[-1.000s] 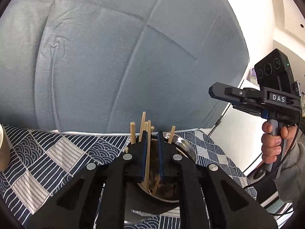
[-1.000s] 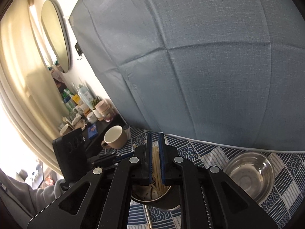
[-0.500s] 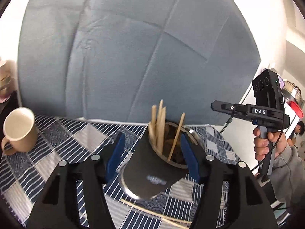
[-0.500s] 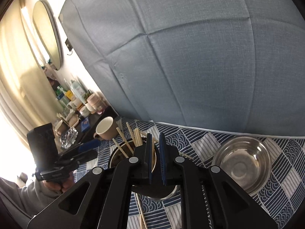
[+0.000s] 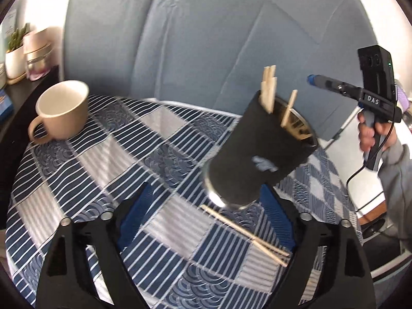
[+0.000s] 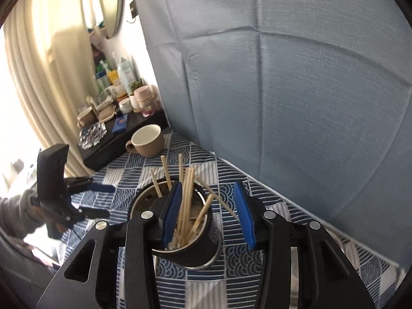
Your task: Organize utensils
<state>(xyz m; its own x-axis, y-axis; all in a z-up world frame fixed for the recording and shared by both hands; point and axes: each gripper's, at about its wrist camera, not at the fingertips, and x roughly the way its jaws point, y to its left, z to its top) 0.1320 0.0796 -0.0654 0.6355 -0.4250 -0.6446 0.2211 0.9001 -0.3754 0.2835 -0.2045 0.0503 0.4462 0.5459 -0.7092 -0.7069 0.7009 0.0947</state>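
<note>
The black cup [image 5: 260,152] of wooden chopsticks [image 6: 186,200] stands on the blue patterned tablecloth [image 5: 103,164], ahead of the left gripper [image 5: 203,213] and toward its right finger; in the left wrist view its base sits just beyond the fingertips, not between the pads. That gripper's jaws have just been opening and now stand wide apart with nothing in them. Two loose chopsticks [image 5: 244,231] lie flat on the cloth just in front of the cup's base, running toward the right finger.

From the right wrist view, the right gripper [image 6: 209,213] hangs over the cup's mouth. Its jaws have just been opening and now stand partly apart; several chopsticks rise in the gap, close to the left blue pad [image 6: 171,213], though it is hard to say whether any stick touches it. The pads press on nothing.

The cup's far rim is blurred in the left view, and the label on its side cannot be read. The right gripper's fingers hide the near rim of the cup. A beige mug [image 5: 61,112] stands well off to the left on the cloth.

Both grippers tilt downward toward the table. A hand [image 5: 373,134] in a grey sleeve [image 5: 396,180] grips the right gripper's handle at the left view's right edge.
</note>
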